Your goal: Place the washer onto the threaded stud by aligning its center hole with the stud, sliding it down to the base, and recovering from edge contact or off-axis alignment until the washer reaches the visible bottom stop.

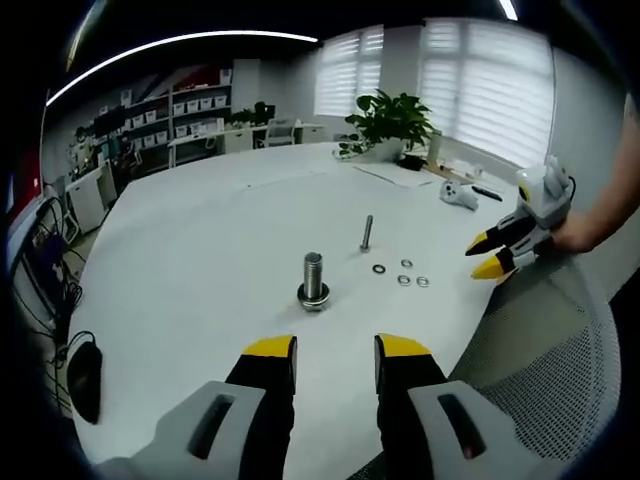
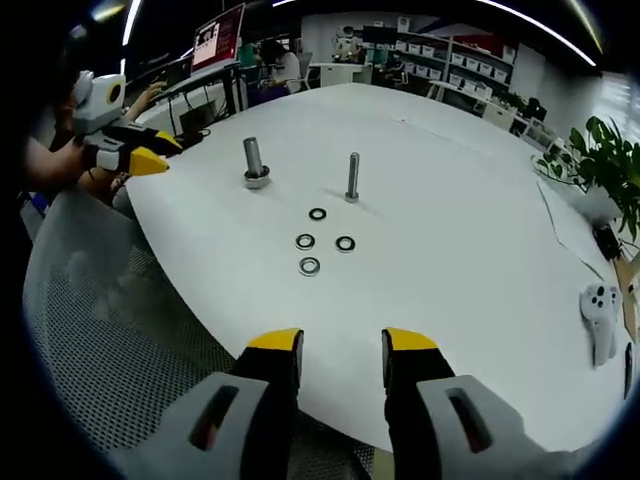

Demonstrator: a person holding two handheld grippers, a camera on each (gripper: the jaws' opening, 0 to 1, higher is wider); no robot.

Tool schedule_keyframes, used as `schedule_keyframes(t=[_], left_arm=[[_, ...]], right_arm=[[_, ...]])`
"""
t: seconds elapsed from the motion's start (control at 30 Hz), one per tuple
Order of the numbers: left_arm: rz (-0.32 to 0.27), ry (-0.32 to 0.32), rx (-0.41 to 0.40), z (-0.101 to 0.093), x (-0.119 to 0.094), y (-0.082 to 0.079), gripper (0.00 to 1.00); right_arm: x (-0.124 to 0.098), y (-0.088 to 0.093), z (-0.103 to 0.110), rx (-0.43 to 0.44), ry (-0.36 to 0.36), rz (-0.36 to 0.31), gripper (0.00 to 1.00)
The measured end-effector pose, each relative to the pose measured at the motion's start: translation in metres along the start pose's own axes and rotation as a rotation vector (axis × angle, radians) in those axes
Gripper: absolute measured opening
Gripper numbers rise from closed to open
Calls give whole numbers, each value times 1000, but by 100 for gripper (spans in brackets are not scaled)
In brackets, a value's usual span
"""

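Observation:
On the white table [image 1: 200,260] a thin threaded stud [image 1: 367,232] stands upright. Several loose washers [image 1: 403,280] lie just right of it. A thicker bolt [image 1: 313,276] stands nearer, with a washer around its base. My left gripper [image 1: 336,350] is open and holds nothing, short of the thick bolt. In the right gripper view the stud [image 2: 353,176] and washers [image 2: 309,266] lie ahead of my right gripper [image 2: 342,345], which is open and holds nothing. The right gripper [image 1: 487,254] hovers at the table edge, right of the washers.
A grey mesh chair back [image 2: 100,330] sits below the table edge near me. A white controller [image 2: 598,320] lies at the far right, and a potted plant [image 1: 392,120] stands at the back. The left gripper [image 2: 150,155], held in a hand, is left of the thick bolt [image 2: 253,160].

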State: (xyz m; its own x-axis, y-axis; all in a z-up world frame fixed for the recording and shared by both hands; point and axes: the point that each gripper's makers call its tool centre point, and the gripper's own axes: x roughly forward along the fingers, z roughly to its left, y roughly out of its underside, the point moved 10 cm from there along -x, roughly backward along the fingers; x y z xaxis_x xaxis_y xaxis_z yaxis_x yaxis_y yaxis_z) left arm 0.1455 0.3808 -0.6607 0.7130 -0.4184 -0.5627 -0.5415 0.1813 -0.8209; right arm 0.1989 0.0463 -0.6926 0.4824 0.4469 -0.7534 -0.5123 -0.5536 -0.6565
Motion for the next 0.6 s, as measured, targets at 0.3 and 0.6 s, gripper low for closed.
schedule_keyframes(t=[0.3, 0.6], left_arm=[[15, 15, 39, -4, 2, 1, 29], [14, 25, 38, -4, 1, 2, 29]], right_arm=[[1, -1, 2, -7, -10, 3, 34], [2, -2, 4, -33, -16, 33, 35]])
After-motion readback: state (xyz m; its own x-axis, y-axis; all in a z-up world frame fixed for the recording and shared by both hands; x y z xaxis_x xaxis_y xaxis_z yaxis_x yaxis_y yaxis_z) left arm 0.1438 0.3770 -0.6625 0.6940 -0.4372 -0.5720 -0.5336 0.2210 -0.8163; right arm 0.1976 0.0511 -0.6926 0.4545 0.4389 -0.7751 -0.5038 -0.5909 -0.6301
